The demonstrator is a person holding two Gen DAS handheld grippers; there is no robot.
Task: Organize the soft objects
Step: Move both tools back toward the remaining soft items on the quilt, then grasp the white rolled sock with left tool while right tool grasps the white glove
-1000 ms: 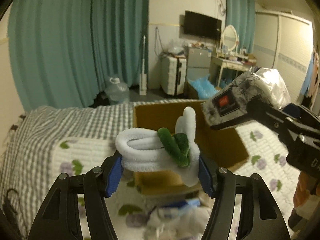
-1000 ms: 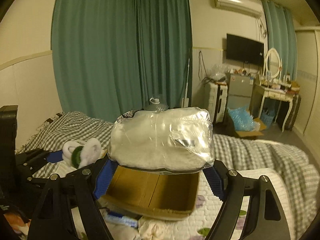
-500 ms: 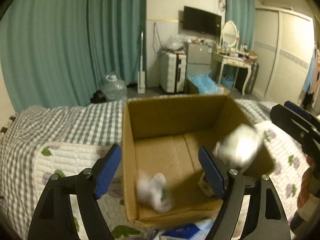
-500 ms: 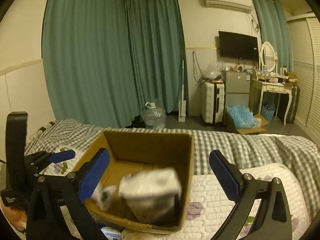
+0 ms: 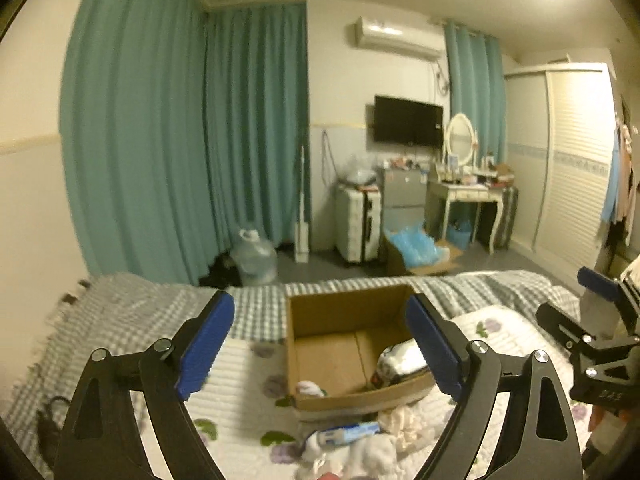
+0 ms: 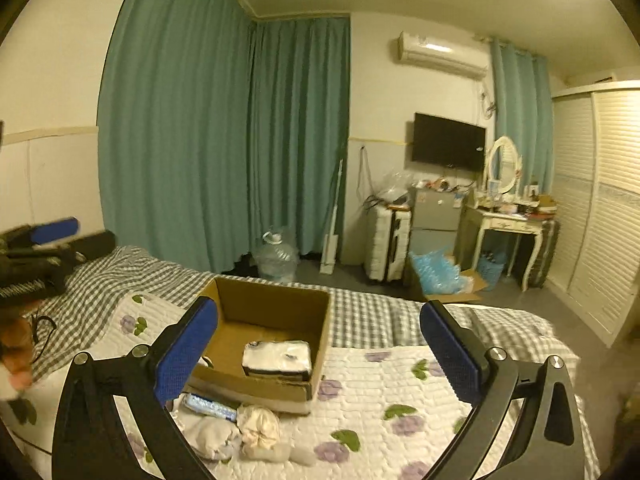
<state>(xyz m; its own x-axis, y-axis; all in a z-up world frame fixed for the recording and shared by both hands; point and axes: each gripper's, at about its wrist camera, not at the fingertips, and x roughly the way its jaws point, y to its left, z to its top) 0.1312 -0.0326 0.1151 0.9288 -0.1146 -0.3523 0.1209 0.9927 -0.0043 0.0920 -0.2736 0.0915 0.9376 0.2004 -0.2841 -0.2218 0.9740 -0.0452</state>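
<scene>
Bed quilt at lower centre of frame carries 1 cloth pile beside box; both grippers, left gripper and right gripper, fingers wide, empty; pile likely light, limp: pinch bunched middle.

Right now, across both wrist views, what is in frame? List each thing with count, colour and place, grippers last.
cardboard box: 1, brown, open, on the bed
plastic-wrapped pack: 1, white and silvery, inside the box
small soft item: 1, whitish, inside the box at its near left corner
loose soft items: a small pile, cream and grey, on the quilt in front of the box
blue-and-white packet: 1, beside that pile
quilt: 1, white with purple flowers, over a grey checked cover
curtains: teal, back wall
water jug: 1, clear, on the floor
left gripper: 1, black with blue pads, open, holding nothing
right gripper: 1, same colours, open, holding nothing
</scene>
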